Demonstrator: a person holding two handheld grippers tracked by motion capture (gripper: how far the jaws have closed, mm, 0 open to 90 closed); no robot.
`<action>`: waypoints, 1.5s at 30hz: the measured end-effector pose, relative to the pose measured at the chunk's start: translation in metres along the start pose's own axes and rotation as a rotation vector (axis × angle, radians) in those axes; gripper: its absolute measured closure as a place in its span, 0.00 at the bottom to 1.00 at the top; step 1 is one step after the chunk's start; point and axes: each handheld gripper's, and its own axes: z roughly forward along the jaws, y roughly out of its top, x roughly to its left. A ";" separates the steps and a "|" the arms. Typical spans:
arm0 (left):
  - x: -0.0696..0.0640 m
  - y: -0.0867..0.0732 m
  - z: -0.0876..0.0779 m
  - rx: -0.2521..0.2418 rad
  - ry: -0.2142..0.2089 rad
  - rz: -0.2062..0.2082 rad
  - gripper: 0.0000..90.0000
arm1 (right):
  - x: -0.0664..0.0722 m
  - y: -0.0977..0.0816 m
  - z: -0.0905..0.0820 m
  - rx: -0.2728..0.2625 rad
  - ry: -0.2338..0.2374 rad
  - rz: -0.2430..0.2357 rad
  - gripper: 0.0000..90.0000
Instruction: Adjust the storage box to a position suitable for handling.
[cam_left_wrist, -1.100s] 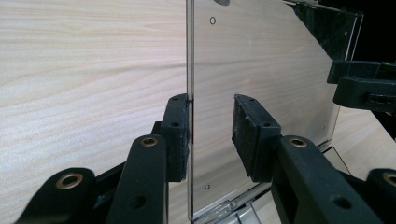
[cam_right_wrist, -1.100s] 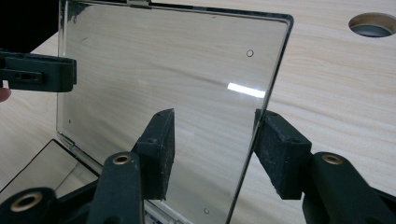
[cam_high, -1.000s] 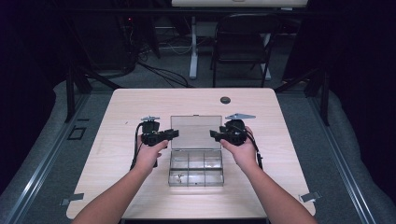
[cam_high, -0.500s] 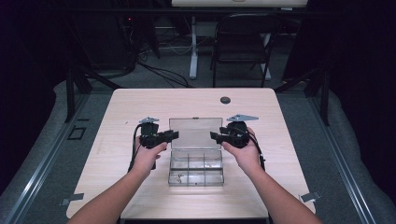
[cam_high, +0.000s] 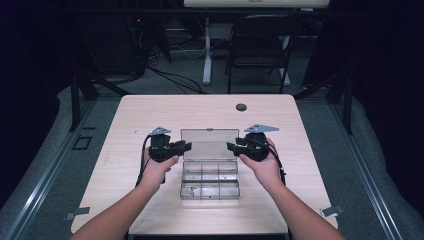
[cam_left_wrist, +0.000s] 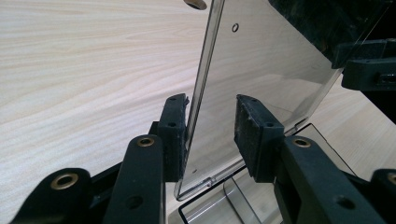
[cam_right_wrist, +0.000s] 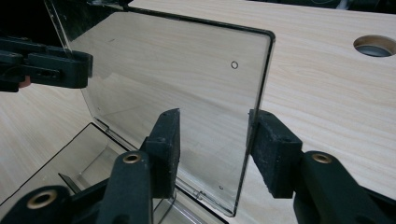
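A clear plastic compartment box (cam_high: 182, 190) lies open on the table's middle, its lid (cam_high: 209, 144) standing upright at the far side. My left gripper (cam_high: 186, 146) straddles the lid's left edge. In the left gripper view one pad (cam_left_wrist: 175, 126) touches the lid (cam_left_wrist: 261, 60) and the other stands well off, so the left gripper (cam_left_wrist: 210, 105) is open. My right gripper (cam_high: 231, 146) straddles the lid's right edge. Its jaws have just been closing, with the lid (cam_right_wrist: 177, 65) between them, but the right gripper (cam_right_wrist: 215, 116) still shows a wide gap.
A round cable hole (cam_high: 241, 107) sits in the wooden table's far side. A black chair (cam_high: 257, 50) and a desk leg stand beyond the table. Bare tabletop (cam_high: 130, 150) lies left and right of the box.
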 end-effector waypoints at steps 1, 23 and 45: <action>-0.001 0.000 0.000 0.001 0.002 0.004 0.72 | 0.000 0.000 -0.001 -0.003 -0.001 -0.001 0.62; -0.005 -0.004 -0.002 -0.012 0.011 0.059 0.76 | 0.001 -0.007 -0.005 -0.037 -0.062 -0.073 0.77; -0.012 -0.006 -0.029 -0.059 -0.057 0.060 0.73 | 0.008 -0.011 -0.020 -0.037 0.004 -0.041 0.69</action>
